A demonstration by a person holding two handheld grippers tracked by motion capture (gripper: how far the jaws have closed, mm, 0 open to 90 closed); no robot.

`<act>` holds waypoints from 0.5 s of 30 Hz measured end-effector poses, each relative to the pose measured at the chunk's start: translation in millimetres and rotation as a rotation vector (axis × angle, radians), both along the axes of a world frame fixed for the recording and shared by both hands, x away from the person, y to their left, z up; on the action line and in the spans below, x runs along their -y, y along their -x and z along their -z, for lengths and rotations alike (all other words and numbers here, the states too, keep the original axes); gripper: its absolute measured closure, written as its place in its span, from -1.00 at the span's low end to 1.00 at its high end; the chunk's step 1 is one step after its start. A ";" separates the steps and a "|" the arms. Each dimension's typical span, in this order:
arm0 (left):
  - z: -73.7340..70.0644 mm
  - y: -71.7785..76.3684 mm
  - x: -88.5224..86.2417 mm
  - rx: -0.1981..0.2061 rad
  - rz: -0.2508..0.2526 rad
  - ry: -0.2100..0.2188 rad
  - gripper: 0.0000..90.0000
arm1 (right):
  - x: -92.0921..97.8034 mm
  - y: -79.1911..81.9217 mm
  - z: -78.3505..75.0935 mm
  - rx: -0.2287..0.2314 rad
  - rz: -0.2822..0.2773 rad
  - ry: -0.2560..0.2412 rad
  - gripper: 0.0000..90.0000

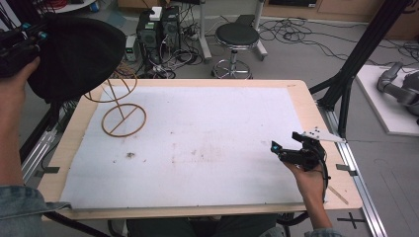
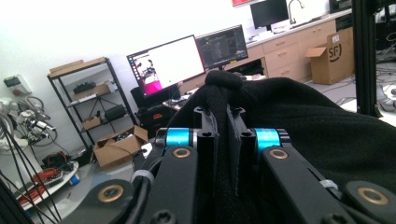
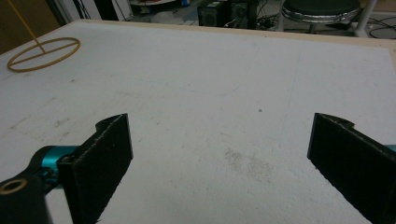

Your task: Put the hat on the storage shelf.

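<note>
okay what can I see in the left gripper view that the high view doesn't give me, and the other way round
Left gripper view alone: the left gripper pinching a fold of the black hat up close, with lit monitors and shelving behind. High view alone: the white-covered table, the wooden hat stand, the stool, and the right gripper held low over the table's right side. Both share the hat clamped in the left gripper.

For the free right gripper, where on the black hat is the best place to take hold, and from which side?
Grip the hat's hanging lower edge, coming from the right, opposite the left gripper, which is pinching its fabric at the far left. That soft brim faces the open right gripper, and the wire stand sits just beneath it.
</note>
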State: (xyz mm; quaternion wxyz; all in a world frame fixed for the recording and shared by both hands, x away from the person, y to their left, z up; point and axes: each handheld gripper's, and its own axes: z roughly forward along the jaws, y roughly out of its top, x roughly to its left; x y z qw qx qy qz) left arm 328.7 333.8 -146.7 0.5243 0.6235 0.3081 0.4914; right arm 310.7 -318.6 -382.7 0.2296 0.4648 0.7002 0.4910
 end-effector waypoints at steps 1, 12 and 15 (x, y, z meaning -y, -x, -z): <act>2.0 -2.1 0.0 0.000 -0.001 -0.002 0.86 | 0.2 0.1 -0.1 -0.001 0.000 0.002 -0.86; 17.2 -19.2 -1.9 -0.016 -0.021 -0.018 0.86 | 5.6 5.7 1.1 0.001 0.009 0.007 -0.86; 19.3 -23.2 -2.5 -0.023 -0.025 -0.024 0.86 | 8.7 9.1 0.7 0.000 0.020 0.006 -0.86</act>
